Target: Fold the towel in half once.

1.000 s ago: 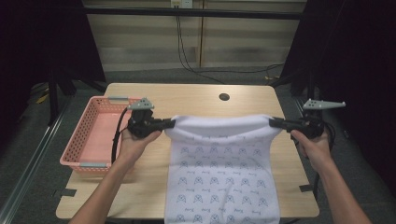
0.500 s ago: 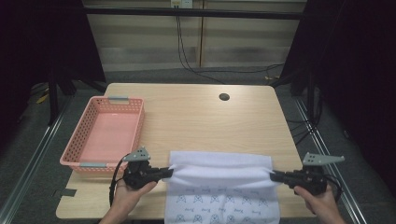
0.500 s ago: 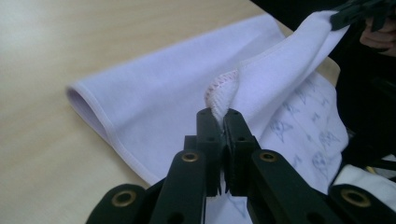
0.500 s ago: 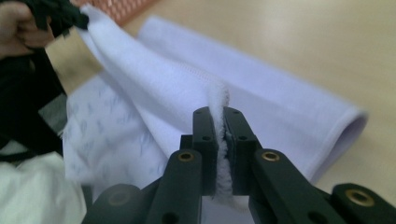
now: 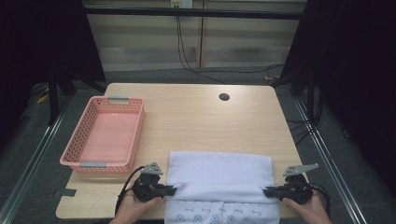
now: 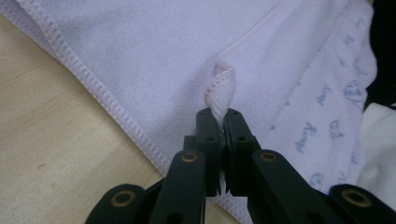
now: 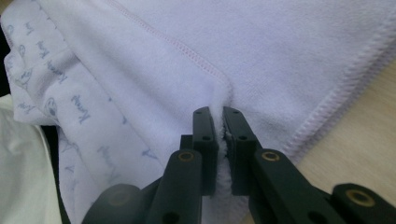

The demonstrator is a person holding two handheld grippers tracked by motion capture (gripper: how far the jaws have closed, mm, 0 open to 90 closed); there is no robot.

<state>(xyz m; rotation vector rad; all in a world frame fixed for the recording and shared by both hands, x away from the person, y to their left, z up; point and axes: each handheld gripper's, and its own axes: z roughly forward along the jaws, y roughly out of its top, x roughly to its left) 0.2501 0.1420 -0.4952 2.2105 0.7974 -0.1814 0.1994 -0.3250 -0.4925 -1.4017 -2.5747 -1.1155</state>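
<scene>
left tool (image 5: 172, 190) clamped on towel (image 5: 219, 175) corner | right tool (image 5: 267, 191) likewise | towel soft, light, limp; likely sags between grips | hold hemmed corners | lies on desk (image 5: 187, 116)

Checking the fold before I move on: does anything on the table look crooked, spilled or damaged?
Nothing stands out. The towel lies folded at the near table edge, its far edge fairly straight, with the left gripper and right gripper each clamped on a corner. The pink basket sits upright and empty.
</scene>
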